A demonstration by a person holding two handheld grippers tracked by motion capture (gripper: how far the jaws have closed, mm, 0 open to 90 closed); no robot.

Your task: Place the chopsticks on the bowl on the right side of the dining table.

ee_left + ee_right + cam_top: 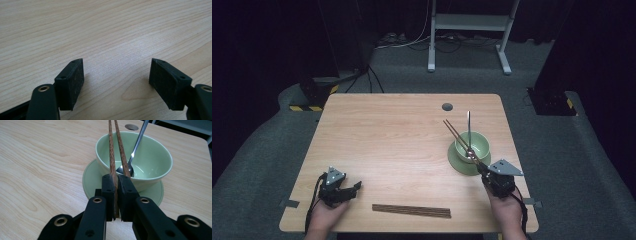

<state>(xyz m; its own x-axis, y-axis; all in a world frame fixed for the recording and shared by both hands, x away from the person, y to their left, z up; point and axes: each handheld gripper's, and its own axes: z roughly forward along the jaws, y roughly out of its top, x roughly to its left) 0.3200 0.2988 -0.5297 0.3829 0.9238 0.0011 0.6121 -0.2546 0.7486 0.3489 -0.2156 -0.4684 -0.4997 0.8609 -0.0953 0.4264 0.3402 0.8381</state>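
Right tool (pixel 115 185) is clamping my two chopsticks (pixel 111 150) near one end (light, stiff, slippery wood); left tool (pixel 116 80) is gaping empty.

Left tool (pixel 116 82): black, flat rectangular pads, brass-ringed screw holes.
Right tool (pixel 115 192): black; grey three-cornered plate; black cable, probably looped.

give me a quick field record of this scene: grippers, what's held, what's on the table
right gripper: shut on chopsticks, which angle up over the bowl
left gripper: open, nothing between the jaws, low over bare table
bowl: pale green, upright on saucer
spoon: metal, in the bowl, handle leaning on the far rim
second chopstick pair: flat near the front edge, untouched
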